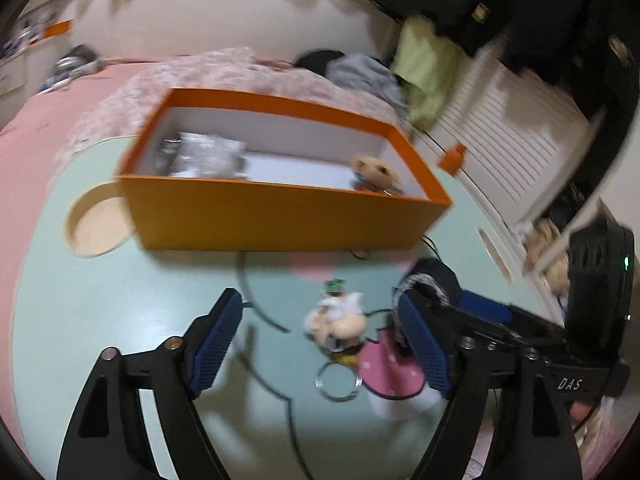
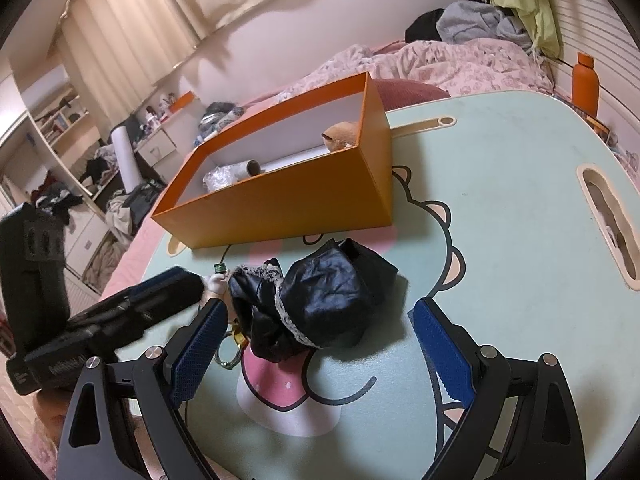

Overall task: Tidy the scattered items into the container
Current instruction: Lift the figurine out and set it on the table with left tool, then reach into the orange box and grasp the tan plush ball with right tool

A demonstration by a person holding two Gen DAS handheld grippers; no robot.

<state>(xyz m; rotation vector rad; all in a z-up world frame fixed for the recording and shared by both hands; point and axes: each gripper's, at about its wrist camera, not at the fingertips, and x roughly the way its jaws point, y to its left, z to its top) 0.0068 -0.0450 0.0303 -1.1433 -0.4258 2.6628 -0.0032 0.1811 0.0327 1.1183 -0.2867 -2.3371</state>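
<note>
Keychain doll (image 1: 340, 320) — seemingly untouched — between left hand-held gripper (image 1: 320, 344) pads

Both grippers open, angled down

The left gripper (image 1: 320, 344) tilts downward, jaws spread wide with nothing pressed between its pads — the right gripper (image 2: 320, 344) likewise points down, wide open and empty.

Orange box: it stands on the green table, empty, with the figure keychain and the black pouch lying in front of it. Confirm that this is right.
Not quite: the orange box is not empty. The left wrist view shows a silvery packet at one end and a brown plush at the other. The rest stands: it sits on the green table, with the figure keychain and the black pouch in front of it.
</note>
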